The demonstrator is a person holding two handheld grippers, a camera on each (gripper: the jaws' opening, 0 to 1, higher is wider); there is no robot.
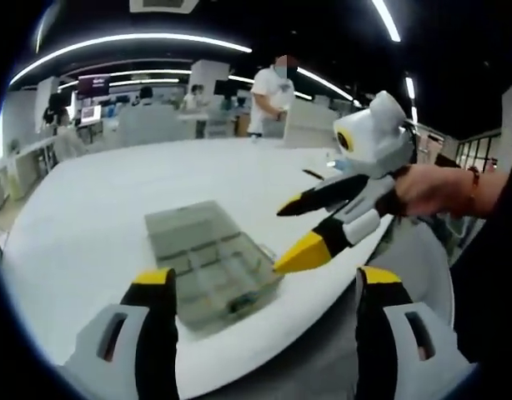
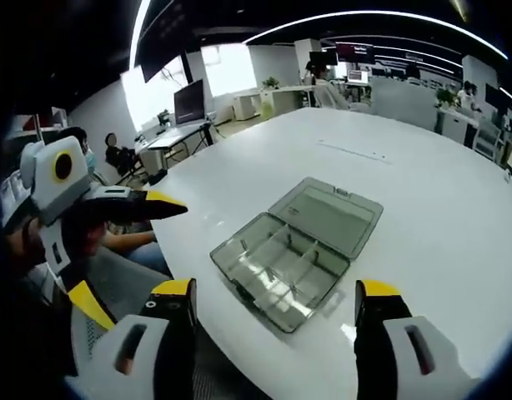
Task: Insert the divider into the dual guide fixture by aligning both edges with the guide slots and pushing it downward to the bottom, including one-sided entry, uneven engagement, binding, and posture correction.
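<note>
1. Dividers stand as thin clear walls inside the open clear box (image 2: 281,267), which lies on the white table (image 2: 423,208) near its edge; whether any of them is loose I cannot tell.
2. Hinged back from the box, its lid (image 2: 327,208) lies flat on the table, touching the box along the far side.
3. In the left gripper view the same box (image 1: 214,258) sits just beyond the left gripper (image 1: 264,287), whose yellow-tipped jaws stand spread apart with nothing between them.
4. Just right of the box in that view, the right gripper (image 1: 293,229) hangs above the table edge, held by a hand (image 1: 431,190); its jaws are parted and empty, one yellow tip close to the box's near corner.
5. In the right gripper view the right gripper (image 2: 273,304) frames the box between released jaws.
6. Left of the box there, the left gripper (image 2: 135,250) hovers off the table edge.
7. Beyond the box, far across the table, a person (image 1: 271,96) stands.
</note>
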